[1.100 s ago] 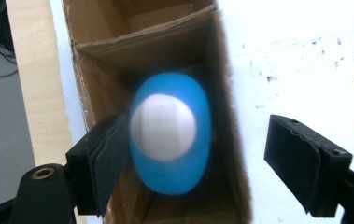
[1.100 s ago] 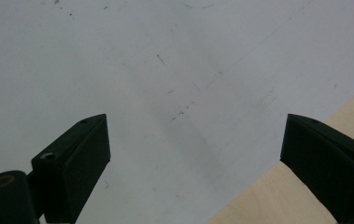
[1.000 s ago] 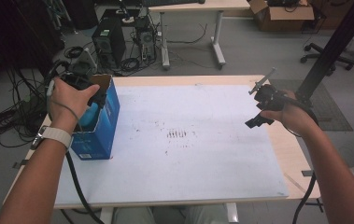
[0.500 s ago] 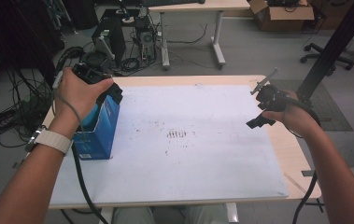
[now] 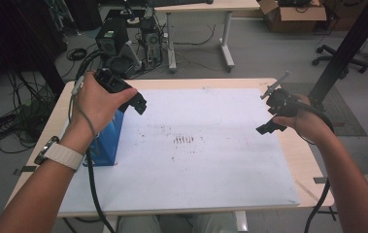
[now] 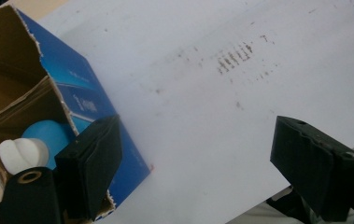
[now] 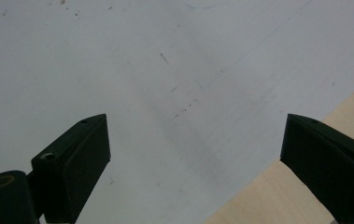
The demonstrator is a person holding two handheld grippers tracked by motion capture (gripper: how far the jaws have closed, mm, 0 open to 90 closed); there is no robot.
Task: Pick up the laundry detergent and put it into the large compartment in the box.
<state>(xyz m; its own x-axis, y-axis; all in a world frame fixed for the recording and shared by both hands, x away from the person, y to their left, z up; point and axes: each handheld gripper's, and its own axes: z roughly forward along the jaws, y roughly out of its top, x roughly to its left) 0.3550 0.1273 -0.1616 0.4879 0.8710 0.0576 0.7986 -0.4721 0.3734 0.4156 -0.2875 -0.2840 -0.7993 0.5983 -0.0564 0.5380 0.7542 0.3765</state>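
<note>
Left tongs [image 5: 135, 103]: held above the desk's left side, over the top of the box; jaws spread wide with nothing between them.
Right tongs [image 5: 267, 127]: held over the right edge of the sheet, well apart from the box; jaws spread wide with nothing between them, as the right gripper view shows.
Box [image 5: 105, 142]: blue carton, upright near the left edge of the sheet, top torn open, brown inside.
Bottle [image 6: 41, 142]: blue with a white cap [image 6: 19, 153], inside the box, seen in the left gripper view just beside the near jaw.
Sheet [image 5: 196, 155]: white, covers most of the desk, with dark smudges near its middle.
Desk [image 5: 312, 165]: pale wood, bare along the right edge.
</note>
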